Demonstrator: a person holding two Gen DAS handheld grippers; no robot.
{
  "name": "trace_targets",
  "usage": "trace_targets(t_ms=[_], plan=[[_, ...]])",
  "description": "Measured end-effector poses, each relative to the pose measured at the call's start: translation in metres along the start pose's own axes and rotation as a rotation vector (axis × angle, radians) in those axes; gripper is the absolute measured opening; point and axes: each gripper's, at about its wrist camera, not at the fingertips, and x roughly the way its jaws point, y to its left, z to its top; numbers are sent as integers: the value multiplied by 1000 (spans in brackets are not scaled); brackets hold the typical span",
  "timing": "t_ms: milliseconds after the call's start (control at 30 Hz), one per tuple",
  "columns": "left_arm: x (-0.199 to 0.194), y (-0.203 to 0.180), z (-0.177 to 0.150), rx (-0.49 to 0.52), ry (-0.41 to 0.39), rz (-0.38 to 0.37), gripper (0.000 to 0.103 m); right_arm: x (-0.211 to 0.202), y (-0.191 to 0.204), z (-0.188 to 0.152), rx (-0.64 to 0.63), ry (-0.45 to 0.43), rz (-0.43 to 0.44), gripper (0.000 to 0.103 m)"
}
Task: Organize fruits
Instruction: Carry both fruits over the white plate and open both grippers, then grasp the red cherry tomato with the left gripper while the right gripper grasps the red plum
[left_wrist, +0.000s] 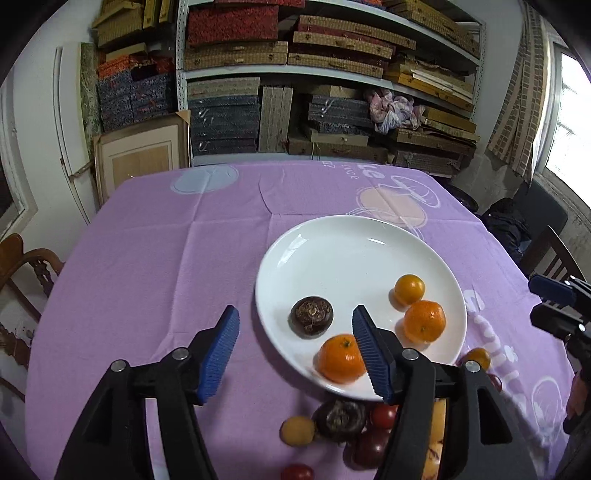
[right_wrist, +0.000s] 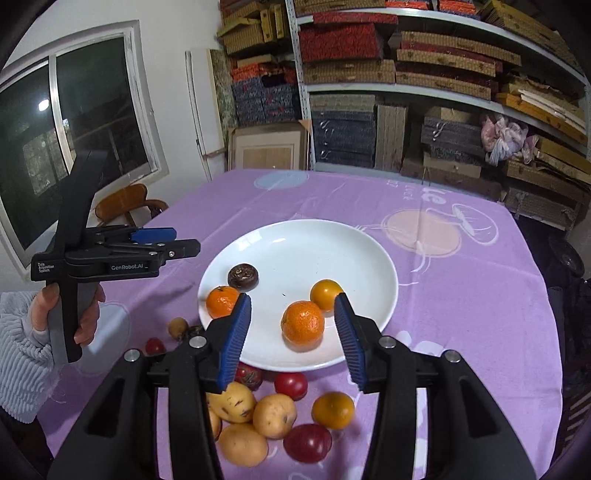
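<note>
A white plate (left_wrist: 354, 243) (right_wrist: 295, 251) lies on the purple tablecloth. It holds a dark brown chestnut-like fruit (left_wrist: 312, 316) (right_wrist: 242, 276), two orange tangerines (left_wrist: 424, 320) (left_wrist: 340, 359) (right_wrist: 303, 321) (right_wrist: 221, 301) and a small yellow-orange fruit (left_wrist: 409, 288) (right_wrist: 326, 293). My left gripper (left_wrist: 295, 354) is open and empty above the plate's near left rim. My right gripper (right_wrist: 291, 339) is open and empty, its jaws on either side of a tangerine, above it. Loose fruits lie in front of the plate: potatoes (right_wrist: 273, 415), red tomatoes (right_wrist: 290, 385), an orange fruit (right_wrist: 333, 410).
The left gripper with the hand holding it shows in the right wrist view (right_wrist: 110, 258). A wooden chair (left_wrist: 22, 266) stands left of the table. Shelves of boxes (left_wrist: 325, 74) stand behind. More loose fruits (left_wrist: 340, 415) lie near the table's front edge.
</note>
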Motion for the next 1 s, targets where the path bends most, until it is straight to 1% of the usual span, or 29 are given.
trace_targets(t_ms=[33, 67, 100, 133, 233, 300, 400, 500, 600, 700, 733, 800, 867, 933, 1000], plan=[[-10, 0, -9, -1, -11, 7, 76, -10, 0, -8, 10, -20, -3, 68], [-19, 1, -19, -5, -23, 16, 82, -18, -1, -18, 19, -39, -14, 73], [-26, 1, -31, -7, -30, 25, 84, -25, -1, -28, 28, -56, -28, 79], [-31, 1, -42, -6, -32, 36, 86, -30, -1, -39, 39, -68, -35, 83], [-33, -4, -78, 0, -16, 67, 86, -35, -9, -72, 109, -94, -17, 84], [-28, -6, -99, -7, 7, 73, 86, -35, -14, -93, 147, -101, -23, 84], [-16, -6, -120, -20, 30, 82, 86, -32, -13, -106, 125, -68, -41, 84], [-10, -5, -127, -24, 36, 81, 86, -31, -12, -114, 117, -65, -37, 84], [-9, -3, -126, -21, 23, 68, 86, -25, -12, -120, 119, -30, -34, 84], [-6, -1, -126, -30, 36, 34, 86, -19, -9, -121, 106, -10, -35, 84], [-5, 0, -126, -36, 40, 25, 85, -18, -8, -122, 100, -4, -38, 84], [-1, 1, -126, -45, 56, 8, 78, -15, -7, -122, 93, 4, -45, 84], [4, 2, -126, -50, 82, -13, 59, -14, -6, -122, 95, 9, -44, 80], [9, 3, -127, -58, 101, -30, 51, -13, -7, -122, 102, 16, -43, 78], [9, 3, -127, -62, 100, -33, 51, -13, -8, -122, 106, 17, -44, 78]])
